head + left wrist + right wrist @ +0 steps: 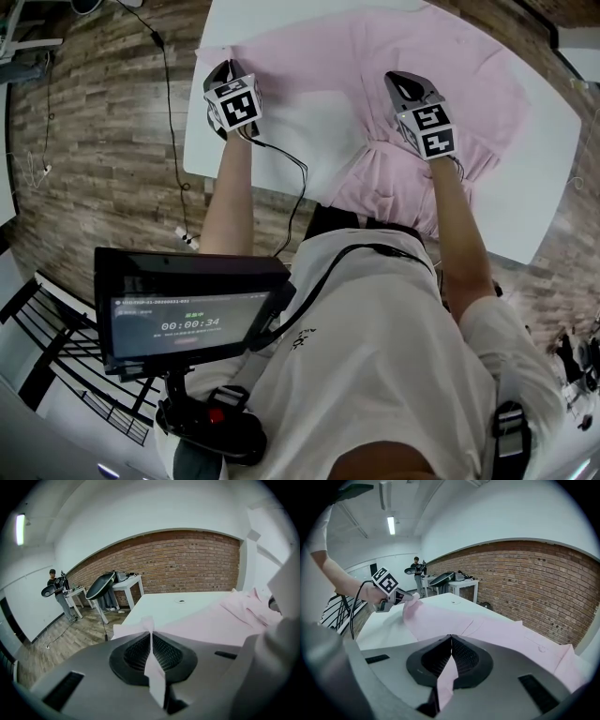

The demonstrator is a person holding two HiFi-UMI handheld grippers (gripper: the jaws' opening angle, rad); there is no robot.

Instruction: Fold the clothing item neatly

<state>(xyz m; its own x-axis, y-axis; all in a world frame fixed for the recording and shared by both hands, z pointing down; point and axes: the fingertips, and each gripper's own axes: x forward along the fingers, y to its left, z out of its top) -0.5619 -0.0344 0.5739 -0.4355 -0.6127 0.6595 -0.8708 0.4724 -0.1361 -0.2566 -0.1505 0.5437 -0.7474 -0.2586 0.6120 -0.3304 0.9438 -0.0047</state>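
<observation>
Left gripper (pixel 151 637): your jaws are clamped on a thin edge of pink fabric. Right gripper (pixel 450 644): jaws likewise pinched on a fold. Both hold the same pink garment (pixel 441 66), which lies mostly spread and rumpled on the white desk (pixel 548 178). Judgement: first fold only starting; the rest remains.

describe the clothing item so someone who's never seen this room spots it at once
Find the white table on the wood-plank floor. Spread over its top lies the pink garment, pinched by the left claw and the right claw. It is the only pink thing against that white surface.
</observation>
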